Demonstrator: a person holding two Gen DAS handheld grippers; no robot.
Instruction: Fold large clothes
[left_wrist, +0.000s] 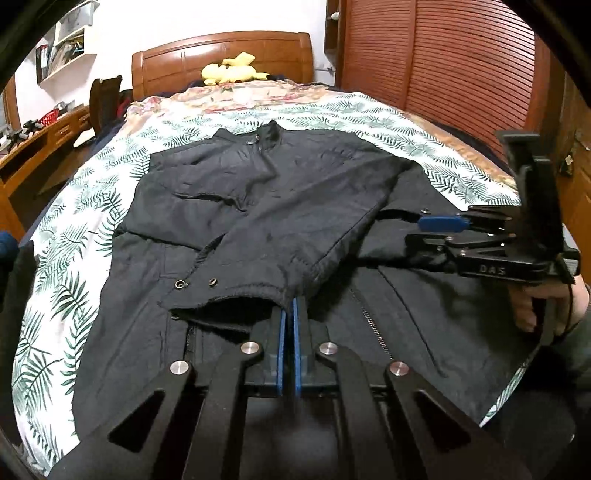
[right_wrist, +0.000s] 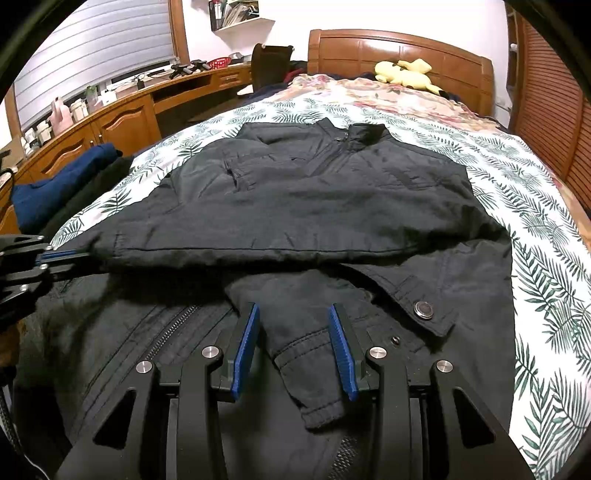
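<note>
Centrally, the black jacket (left_wrist: 258, 206) lies spread on the bed (left_wrist: 92, 206), collar toward the headboard (left_wrist: 221, 55), one sleeve (left_wrist: 266, 240) folded diagonally across its front. The left gripper (left_wrist: 289, 306) has its blue pads nearly together, pinching that sleeve's cuff (left_wrist: 236, 295). The right gripper (right_wrist: 293, 314) stands wide open, fingers either side of the other sleeve's cuff (right_wrist: 314, 387), gripping nothing. A yellow plush toy (right_wrist: 406, 74) rests against the headboard.

Wooden headboard (right_wrist: 399, 48) against a white wall (left_wrist: 184, 18), slatted wardrobe (left_wrist: 443, 62) beside it (blinds (right_wrist: 92, 48) drawn over the window)
</note>
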